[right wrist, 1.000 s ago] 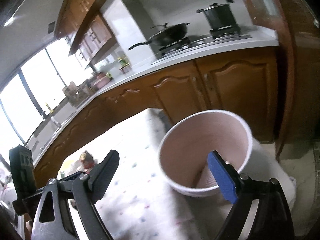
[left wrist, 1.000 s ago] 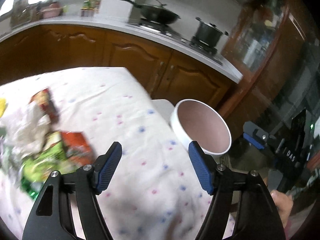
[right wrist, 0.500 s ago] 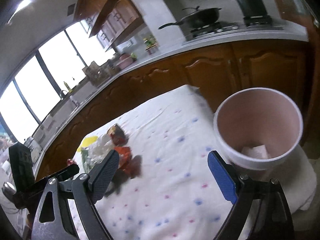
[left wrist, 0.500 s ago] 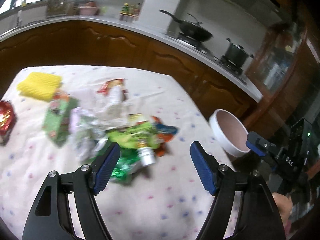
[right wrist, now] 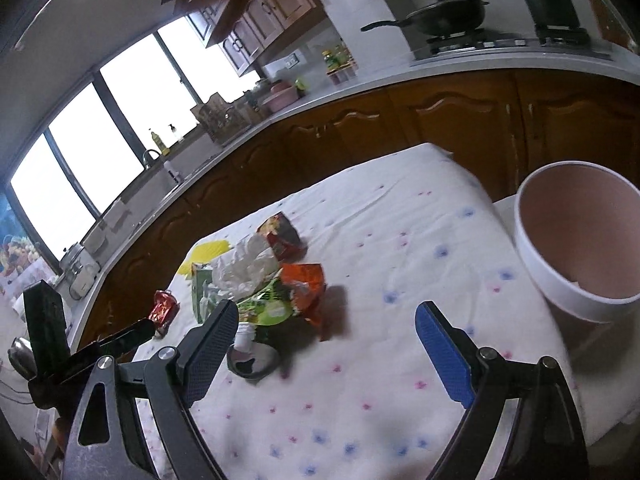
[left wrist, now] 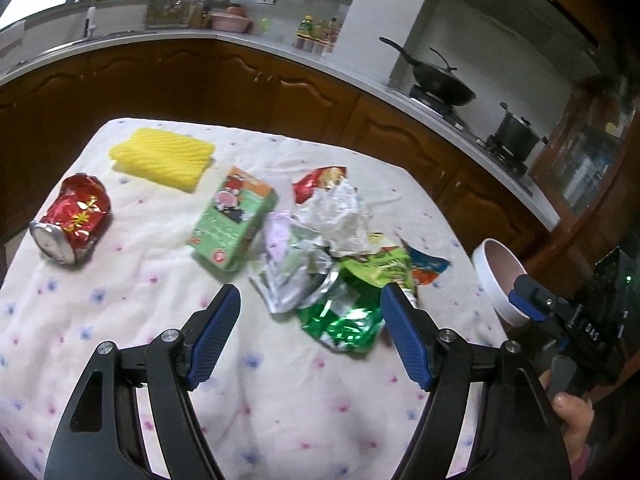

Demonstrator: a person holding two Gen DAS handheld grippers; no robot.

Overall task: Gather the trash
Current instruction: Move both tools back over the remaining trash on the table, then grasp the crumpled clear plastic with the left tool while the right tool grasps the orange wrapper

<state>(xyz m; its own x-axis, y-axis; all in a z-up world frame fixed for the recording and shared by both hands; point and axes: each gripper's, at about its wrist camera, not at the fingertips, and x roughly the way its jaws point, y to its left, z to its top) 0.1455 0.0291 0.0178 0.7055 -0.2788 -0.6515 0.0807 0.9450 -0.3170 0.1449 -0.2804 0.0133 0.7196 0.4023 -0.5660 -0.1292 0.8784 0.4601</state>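
Note:
A heap of trash lies on the dotted white tablecloth [left wrist: 120,304]: a green foil wrapper [left wrist: 344,320], crumpled white paper [left wrist: 340,216], a silver wrapper [left wrist: 288,268], a green carton [left wrist: 234,220], a crushed red can [left wrist: 72,220] and a yellow sponge-like pad [left wrist: 164,158]. The heap also shows in the right wrist view [right wrist: 264,280]. A white bin with a pink inside [right wrist: 580,236] stands off the table's right edge. My left gripper [left wrist: 310,336] is open and empty, just short of the green wrapper. My right gripper [right wrist: 326,348] is open and empty above the cloth.
Brown kitchen cabinets and a white counter [left wrist: 280,60] run behind the table. A wok [left wrist: 436,80] and a pot [left wrist: 516,136] sit on the stove. A small dark lid-like object [right wrist: 252,360] lies on the cloth by the right gripper's left finger.
Both views have swung left, from the bin towards the trash heap. The left gripper now faces the heap closely. Both grippers stay open and empty.

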